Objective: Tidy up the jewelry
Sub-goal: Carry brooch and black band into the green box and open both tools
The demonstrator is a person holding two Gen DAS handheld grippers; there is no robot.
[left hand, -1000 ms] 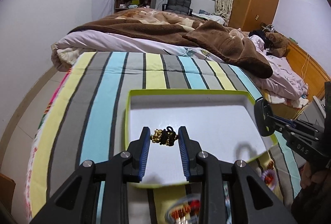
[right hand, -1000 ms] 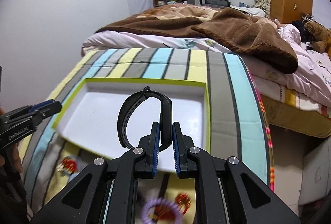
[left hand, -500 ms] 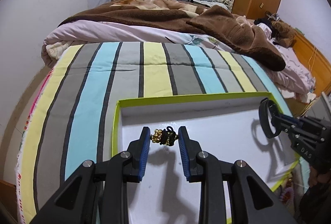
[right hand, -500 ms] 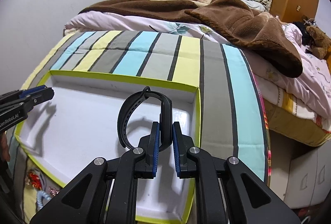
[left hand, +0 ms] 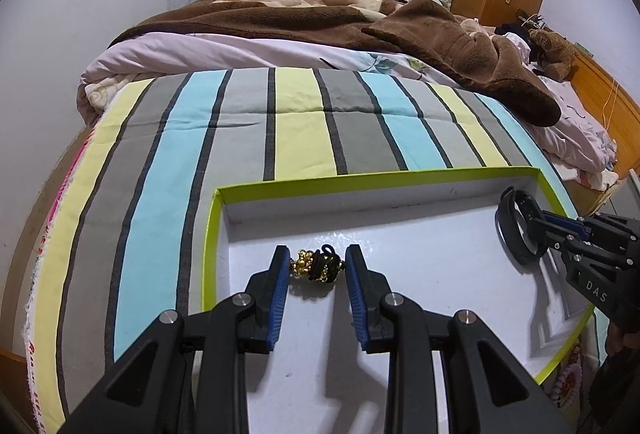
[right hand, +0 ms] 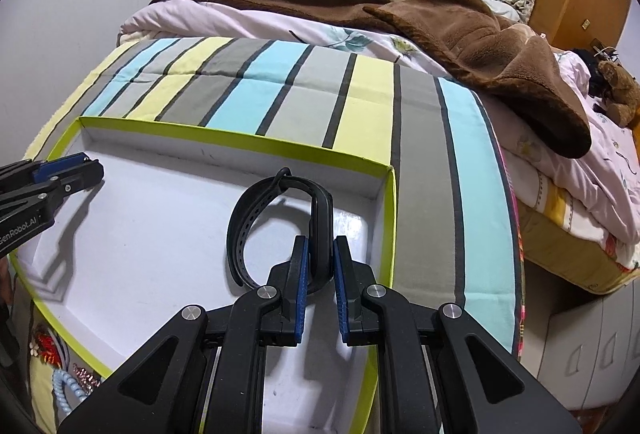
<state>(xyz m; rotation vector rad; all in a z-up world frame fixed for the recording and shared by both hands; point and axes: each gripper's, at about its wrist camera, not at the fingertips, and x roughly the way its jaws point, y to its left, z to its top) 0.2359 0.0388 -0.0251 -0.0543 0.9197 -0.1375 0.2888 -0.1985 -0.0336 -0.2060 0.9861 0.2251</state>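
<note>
A white tray with a lime-green rim (left hand: pixel 360 181) lies on the striped bedspread. My left gripper (left hand: pixel 318 260) hangs low over the tray's near-left part. A small bracelet of gold beads and black cord (left hand: pixel 316 270) spans between its blue pads, touching both, while the jaws are opening slightly. It casts a shadow on the tray floor below. My right gripper (right hand: pixel 320 254) is shut on a black wristband (right hand: pixel 240 230) over the right end of the tray (right hand: pixel 240 139). That wristband (left hand: pixel 508 230) also shows in the left wrist view, and the left gripper's tips (right hand: pixel 92 169) in the right wrist view.
Loose jewelry lies on the bedspread by the tray's near edge: a red piece (right hand: pixel 44 346), pale blue beads (right hand: pixel 64 386) and a beaded piece (left hand: pixel 568 374). A brown blanket (left hand: pixel 360 17) and a teddy bear (left hand: pixel 556 53) lie farther back. The bed's edge (right hand: pixel 516 234) drops off on the right.
Both grippers have come forward and down over the tray, which now fills the lower part of both views. Each still carries its piece.
</note>
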